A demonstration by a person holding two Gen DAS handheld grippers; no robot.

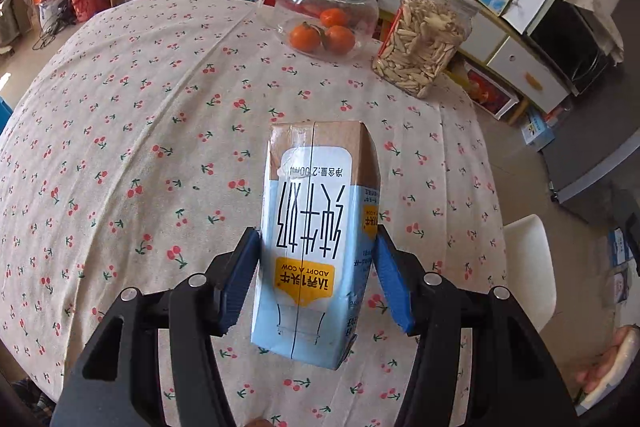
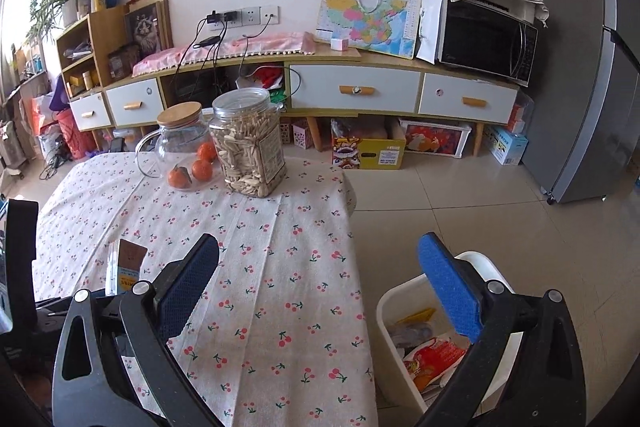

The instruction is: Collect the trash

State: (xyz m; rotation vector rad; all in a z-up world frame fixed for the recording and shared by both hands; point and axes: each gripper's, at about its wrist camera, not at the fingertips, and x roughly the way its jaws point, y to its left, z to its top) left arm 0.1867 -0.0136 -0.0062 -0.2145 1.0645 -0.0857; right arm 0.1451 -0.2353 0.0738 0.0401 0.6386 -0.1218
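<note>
milk carton (image 1: pixel 316 247): pinched between the jaws of the left gripper (image 1: pixel 316 267), lifted clear above the bench (image 1: pixel 120 147), not yet binned. right gripper (image 2: pixel 316 291): jaws spread, holding nothing, poised over the bench edge beside the white bin (image 2: pixel 390 339). bin: on the floor just off the bench, already holding wrappers. glass teapot (image 1: pixel 320 7) with oranges and seed jar (image 1: pixel 424 39): at the far end, seemingly not trash. judged remaining: carry the carton across and drop it in the bin.
</note>
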